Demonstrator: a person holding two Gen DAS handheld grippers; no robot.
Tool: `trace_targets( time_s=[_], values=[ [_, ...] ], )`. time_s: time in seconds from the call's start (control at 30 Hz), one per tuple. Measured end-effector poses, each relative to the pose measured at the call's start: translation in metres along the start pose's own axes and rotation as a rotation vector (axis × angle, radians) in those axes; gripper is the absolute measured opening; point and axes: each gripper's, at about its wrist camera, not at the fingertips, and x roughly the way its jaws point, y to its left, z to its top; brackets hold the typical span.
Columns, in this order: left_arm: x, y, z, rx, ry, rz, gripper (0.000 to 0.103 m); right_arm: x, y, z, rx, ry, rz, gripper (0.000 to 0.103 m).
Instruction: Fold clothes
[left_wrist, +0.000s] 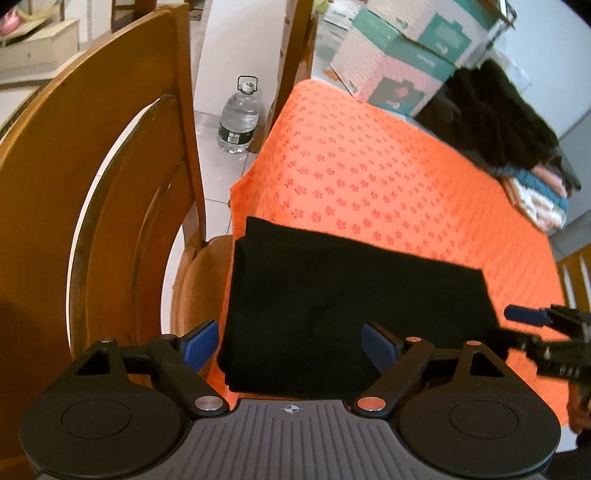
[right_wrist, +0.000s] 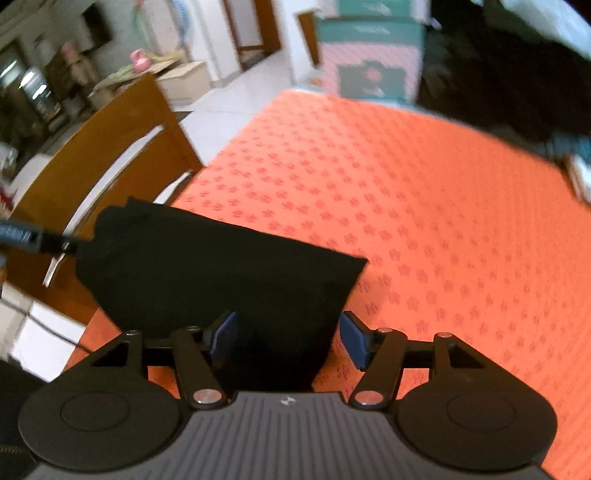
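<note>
Two grippers hang over a folded black garment (left_wrist: 354, 310) lying on the near left corner of the bench, on an orange cloth (left_wrist: 388, 177). Left gripper (left_wrist: 290, 345) is spread wide above the garment's near edge, gripping nothing. Right gripper (right_wrist: 286, 339) is spread too, over the garment's right end. A wooden chair (left_wrist: 92, 192) stands just beside the bench. Boxes (left_wrist: 402, 55), dark clothes (left_wrist: 495, 122) and a folded stack (left_wrist: 539, 195) sit at the far side.
</note>
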Motion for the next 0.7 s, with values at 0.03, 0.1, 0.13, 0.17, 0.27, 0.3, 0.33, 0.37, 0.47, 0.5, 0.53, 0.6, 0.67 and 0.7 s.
trace_targets(
  time_s=[0.03, 0.1, 0.13, 0.17, 0.27, 0.3, 0.33, 0.37, 0.47, 0.5, 0.53, 0.6, 0.67, 0.7],
  values=[
    [-0.002, 0.000, 0.001, -0.010, -0.003, -0.005, 0.086, -0.003, 0.006, 0.002, -0.034, -0.006, -0.002, 0.067],
    [-0.008, 0.001, 0.003, -0.031, -0.013, -0.017, 0.086, -0.008, 0.020, 0.007, -0.108, -0.016, 0.004, 0.067],
    [-0.012, 0.001, 0.004, -0.044, -0.021, -0.023, 0.086, -0.010, 0.026, 0.010, -0.145, -0.021, 0.007, 0.067],
    [-0.015, 0.001, 0.004, -0.055, -0.026, -0.028, 0.086, -0.013, 0.033, 0.012, -0.182, -0.026, 0.010, 0.067],
    [-0.024, 0.003, 0.004, -0.096, -0.034, -0.039, 0.086, -0.014, 0.057, 0.020, -0.288, -0.030, 0.044, 0.067],
    [-0.027, 0.004, 0.004, -0.110, -0.037, -0.040, 0.086, -0.012, 0.065, 0.023, -0.312, -0.027, 0.060, 0.068],
    [-0.028, 0.005, 0.004, -0.124, -0.037, -0.038, 0.086, -0.009, 0.072, 0.025, -0.335, -0.023, 0.076, 0.068],
    [-0.029, 0.006, 0.004, -0.138, -0.037, -0.036, 0.086, -0.006, 0.080, 0.026, -0.358, -0.016, 0.093, 0.068],
    [-0.030, 0.013, 0.006, -0.183, -0.034, -0.021, 0.086, 0.006, 0.105, 0.029, -0.438, 0.003, 0.138, 0.068],
    [-0.030, 0.016, 0.006, -0.200, -0.031, -0.019, 0.086, 0.010, 0.113, 0.029, -0.462, 0.009, 0.154, 0.068],
    [-0.030, 0.019, 0.006, -0.214, -0.028, -0.019, 0.086, 0.014, 0.122, 0.030, -0.486, 0.016, 0.171, 0.068],
    [-0.032, 0.023, 0.006, -0.228, -0.029, -0.020, 0.086, 0.022, 0.134, 0.030, -0.514, 0.027, 0.198, 0.068],
    [-0.034, 0.027, 0.005, -0.243, -0.030, -0.022, 0.086, 0.029, 0.147, 0.031, -0.555, 0.033, 0.215, 0.068],
    [-0.034, 0.029, 0.004, -0.250, -0.030, -0.025, 0.087, 0.032, 0.153, 0.031, -0.577, 0.036, 0.223, 0.068]
  ],
)
